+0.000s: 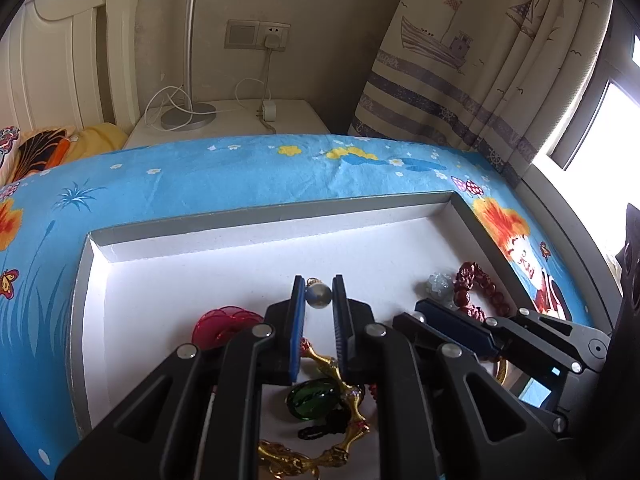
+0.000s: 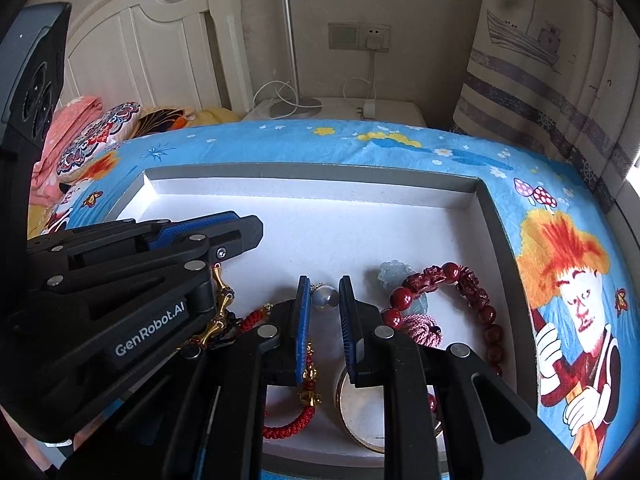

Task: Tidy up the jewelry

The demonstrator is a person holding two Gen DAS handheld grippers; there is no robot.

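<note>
A shallow white tray with a grey rim [image 1: 256, 212] [image 2: 312, 172] lies on the blue bedspread and holds jewelry. A silver ball pendant [image 1: 319, 295] [image 2: 325, 297] lies on the tray floor. My left gripper [image 1: 317, 286] is open with its tips on either side of the pendant. My right gripper [image 2: 324, 286] is open too, also around the pendant. A dark red bead bracelet [image 1: 478, 288] [image 2: 468, 296], a pale jade piece [image 1: 438, 285] [image 2: 394, 274], a gold chain [image 1: 340, 384] [image 2: 220, 300], a green stone [image 1: 314, 398], a red woven cord [image 2: 292, 426] and a gold bangle [image 2: 360, 420] lie around.
A red round piece [image 1: 224, 322] lies left of my left gripper. The bed's far edge meets a white nightstand [image 1: 240, 120] with a lamp base and charger cables. Pillows [image 2: 96, 136] lie at the left, a curtain [image 1: 480, 60] hangs at the right.
</note>
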